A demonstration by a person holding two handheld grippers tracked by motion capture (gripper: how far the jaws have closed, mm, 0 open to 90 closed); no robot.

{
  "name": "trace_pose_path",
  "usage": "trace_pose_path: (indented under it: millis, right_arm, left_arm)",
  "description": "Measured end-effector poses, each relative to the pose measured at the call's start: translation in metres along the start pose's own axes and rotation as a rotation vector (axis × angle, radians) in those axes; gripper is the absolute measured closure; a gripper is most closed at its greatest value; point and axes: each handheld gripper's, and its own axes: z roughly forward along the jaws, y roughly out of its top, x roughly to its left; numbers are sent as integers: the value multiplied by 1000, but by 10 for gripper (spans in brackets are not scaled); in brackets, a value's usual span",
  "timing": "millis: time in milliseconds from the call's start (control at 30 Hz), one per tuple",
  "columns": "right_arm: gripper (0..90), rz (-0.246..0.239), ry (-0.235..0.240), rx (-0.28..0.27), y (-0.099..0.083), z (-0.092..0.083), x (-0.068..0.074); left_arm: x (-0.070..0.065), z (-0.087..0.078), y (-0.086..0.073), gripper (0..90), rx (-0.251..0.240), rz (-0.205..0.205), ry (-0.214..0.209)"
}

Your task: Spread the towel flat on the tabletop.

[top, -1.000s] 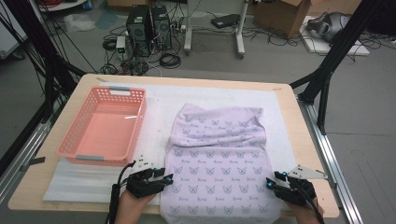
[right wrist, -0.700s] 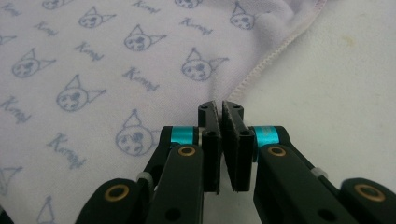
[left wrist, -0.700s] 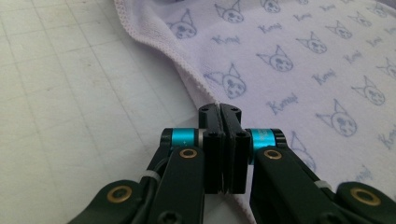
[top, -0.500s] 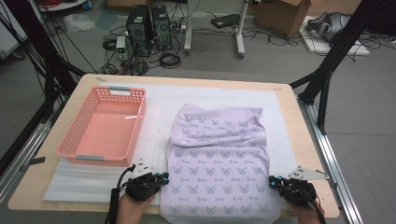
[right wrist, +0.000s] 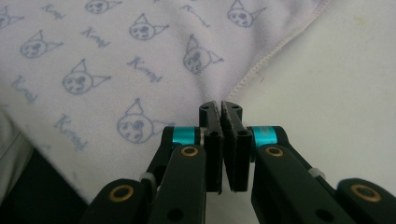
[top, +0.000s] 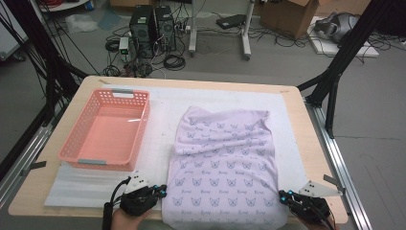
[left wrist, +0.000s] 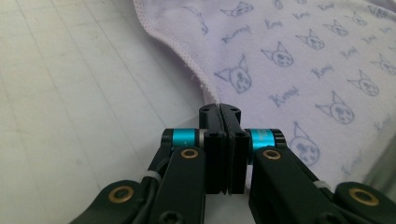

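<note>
High view. The cloth (top: 225,167), pale lilac with a repeated cat-face print, lies flat on the white mat (top: 163,120) of the table (top: 306,124), right of centre, its near edge at the table's front. Its far part is creased and folded. The left gripper (top: 162,192) sits low at the cloth's near left corner, pointing right toward it; the person's hand (top: 127,221) comes in from the bottom edge. The right gripper (top: 282,196) sits at the near right corner, pointing left. Each carries a grey three-cornered plate. A pink basket (top: 107,129) stands on the mat left of the cloth, well apart from it; nothing shows inside. Computer towers (top: 151,24) and cables lie on the floor beyond.

Left gripper view. The jaws have just been closing and now stand pressed together, pinching the hemmed edge of the cloth (left wrist: 299,60) at their tips. The script word beside each printed cat face is too blurred to read with certainty.

Right gripper view. The jaws have just been closing and now meet on the stitched hem of the cloth (right wrist: 116,60), which spreads up and left from them. White mat (right wrist: 345,79) lies to the right.
</note>
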Motion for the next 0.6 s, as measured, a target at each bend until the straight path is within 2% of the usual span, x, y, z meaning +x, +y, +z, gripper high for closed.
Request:
trace_pose_path:
  millis: [67, 100, 133, 167, 200, 267, 333, 433, 500, 533, 567, 600]
  right_arm:
    - [873, 1, 10, 5, -4, -5, 3]
    - [871, 5, 20, 2, -6, -6, 5]
    - [852, 4, 19, 1, -7, -7, 6]
    - [788, 15, 21, -7, -6, -6, 6]
    - [685, 31, 15, -22, -5, -5, 6]
    - [638, 77, 13, -66, -1, -3, 4]
    - [621, 88, -12, -83, 3, 1, 2]
    - [617, 113, -61, -77, 10, 11, -2]
    - [625, 110, -77, -45, 12, 19, -3]
    - [656, 100, -85, -49, 11, 21, -3]
    - [700, 108, -86, -45, 11, 21, -3]
    - [820, 108, -72, -46, 11, 20, -5]
  left_arm:
    - [-1, -5, -4, 876, -1, -23, -7]
    - [-3, -6, -6, 851, -14, -19, 13]
    - [-3, -7, -6, 760, -24, -20, 31]
    - [-2, -7, -4, 654, -42, -29, 28]
    - [-1, -7, -2, 594, -66, -34, 20]
    - [1, -4, 2, 537, -99, -38, 8]
    - [3, 4, 5, 500, -98, -47, -4]
    - [3, 19, 9, 492, -61, -38, -13]
    - [0, 23, 10, 503, -60, -9, -14]
    - [-2, 24, 11, 526, -53, 5, -8]
    - [-4, 25, 10, 626, -52, 33, 7]
    - [-7, 25, 9, 717, -54, 77, 44]
